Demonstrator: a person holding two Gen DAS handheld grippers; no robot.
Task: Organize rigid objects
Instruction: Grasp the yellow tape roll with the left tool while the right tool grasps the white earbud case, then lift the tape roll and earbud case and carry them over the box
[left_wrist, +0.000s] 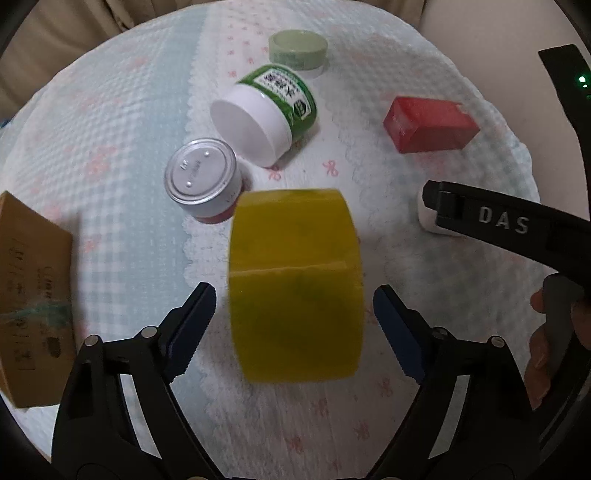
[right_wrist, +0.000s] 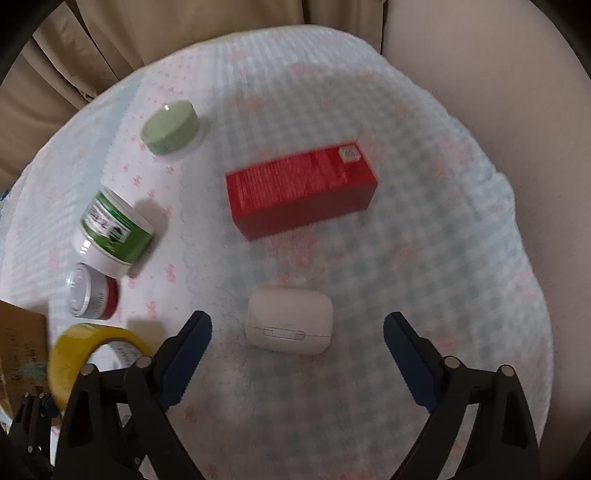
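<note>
— Yellow tape roll (left_wrist: 295, 291) stands on edge between your left gripper (left_wrist: 293, 325) fingers, jaws spread wide, neither pad touching it. And your right?

— Your right gripper (right_wrist: 297, 354) is wide open too, with the white earbud case (right_wrist: 289, 320) lying flat on the quilted cloth (right_wrist: 424, 258) between its fingertips, untouched.

— The rest?

— Red box (right_wrist: 301, 190) beyond the case; green-labelled jar (left_wrist: 267, 112) on its side next to the small tin (left_wrist: 203, 181); pale green jar (left_wrist: 297, 50) farthest; cardboard box (left_wrist: 33, 299) at your left.
</note>
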